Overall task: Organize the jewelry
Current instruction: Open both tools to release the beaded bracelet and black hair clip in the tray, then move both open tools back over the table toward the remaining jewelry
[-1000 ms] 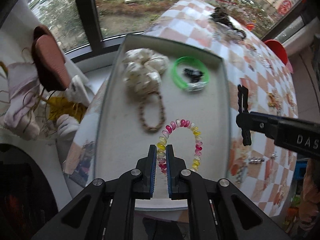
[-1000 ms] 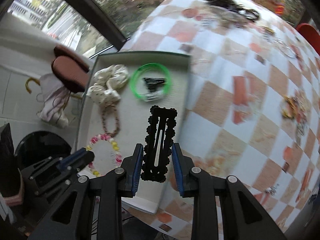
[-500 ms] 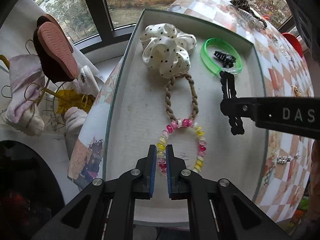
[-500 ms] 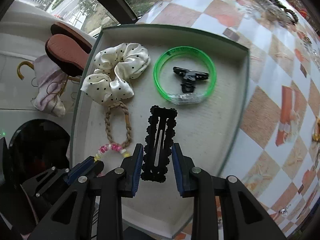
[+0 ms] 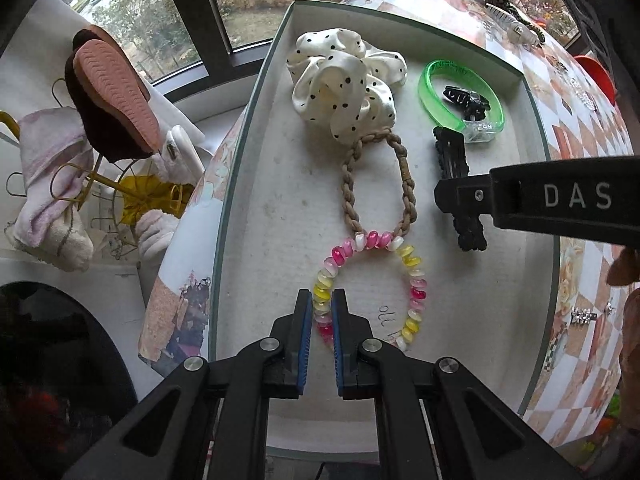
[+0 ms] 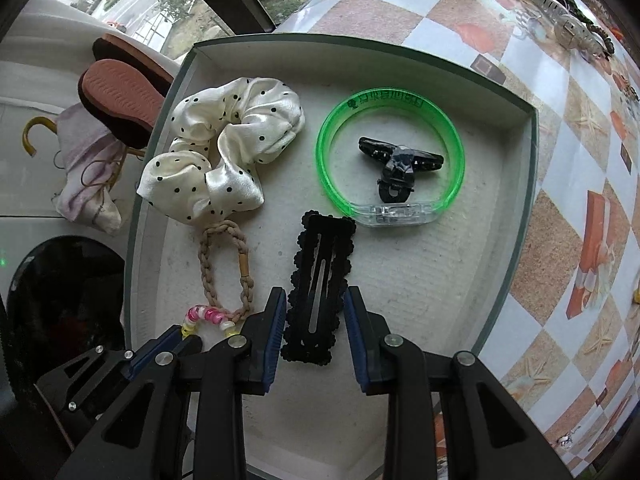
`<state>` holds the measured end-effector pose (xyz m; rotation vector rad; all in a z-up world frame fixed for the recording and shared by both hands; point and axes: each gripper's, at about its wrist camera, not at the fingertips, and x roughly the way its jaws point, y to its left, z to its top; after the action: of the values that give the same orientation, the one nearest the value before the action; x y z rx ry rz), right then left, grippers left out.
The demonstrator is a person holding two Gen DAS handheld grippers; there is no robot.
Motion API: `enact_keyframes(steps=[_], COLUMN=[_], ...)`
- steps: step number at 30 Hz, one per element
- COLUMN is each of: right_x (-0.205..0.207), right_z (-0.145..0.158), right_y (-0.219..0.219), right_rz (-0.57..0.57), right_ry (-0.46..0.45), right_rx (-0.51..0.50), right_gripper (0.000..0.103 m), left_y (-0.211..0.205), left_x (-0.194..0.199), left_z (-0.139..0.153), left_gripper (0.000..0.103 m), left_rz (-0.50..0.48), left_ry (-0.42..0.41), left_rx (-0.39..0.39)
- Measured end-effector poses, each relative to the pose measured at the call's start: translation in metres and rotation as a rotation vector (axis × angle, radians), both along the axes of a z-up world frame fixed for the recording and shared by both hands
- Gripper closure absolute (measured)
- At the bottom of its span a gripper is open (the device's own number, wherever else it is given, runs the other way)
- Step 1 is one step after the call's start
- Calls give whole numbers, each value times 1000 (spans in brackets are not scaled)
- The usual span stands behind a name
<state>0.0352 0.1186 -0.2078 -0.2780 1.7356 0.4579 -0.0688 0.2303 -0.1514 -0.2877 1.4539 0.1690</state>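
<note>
Right wrist shows our right tool (image 6: 314,322) opening around the black clip (image 6: 318,288) over the tray (image 6: 516,248), while our left tool (image 5: 322,312) pinches the bead bracelet (image 5: 370,288) to lay it alongside.

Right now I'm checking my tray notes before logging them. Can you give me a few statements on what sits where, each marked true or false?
1. The small black claw clip lies inside the green bangle. True.
2. The left gripper is closed on the coiled bead bracelet. True.
3. The polka-dot scrunchie lies on the checkered tablecloth, outside the tray. False: it lies inside the tray.
4. The black snap clip sits between the right gripper's fingers. True.
5. The braided hair tie is bright green. False: it is tan.
</note>
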Motion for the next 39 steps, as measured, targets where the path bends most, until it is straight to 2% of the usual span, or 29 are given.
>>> enact_keyframes(steps=[2,4,6,19,20,21,22,23,24,30,31,34,39], right_x=[3,5,7,9,8,8,6,5,4,-4,-6,-10,-22], right_z=[1,6,14,57,60,61,63,65,68,77,79,86,94], right_y=[-3,-7,-9,-47,-51,-54,-58,-61,-66,-92,-98,-119,-160], right_rz=[-10,-23,-32,-119,-125,-128,-135,-141,-150,-196,-209,-247,-327], right_ry=[5,-7,-25,-102,-106,-109,-112,-112,-115,-121,-121,-118,-112], right_rx=[2,9,22,42,41,39,38,38,36,20,18,19,2], right_gripper=[66,56,54,50,50,50,50,50,50,48,42,30,19], left_y=[-1,-1,-1,-14,-16,-17,-18,-19,-19,-26,-28,-36,-53], left_x=[0,-1,-1,6,7,7,8,7,7,14,15,17,19], left_z=[2,5,7,18,20,21,22,27,32,47,50,58,62], left_gripper=[90,90,89,89,80,61,8,0,0,0,0,0,0], left_rz=[-1,-5,-8,-57,-62,-65,-65,-58,-61,-93,-97,-113,-157], left_ry=[-1,-6,-9,-11,-11,-11,-11,-27,-48,-56,-58,-63,-64], left_rx=[2,13,9,5,6,7,16,47,65,72,75,83,90])
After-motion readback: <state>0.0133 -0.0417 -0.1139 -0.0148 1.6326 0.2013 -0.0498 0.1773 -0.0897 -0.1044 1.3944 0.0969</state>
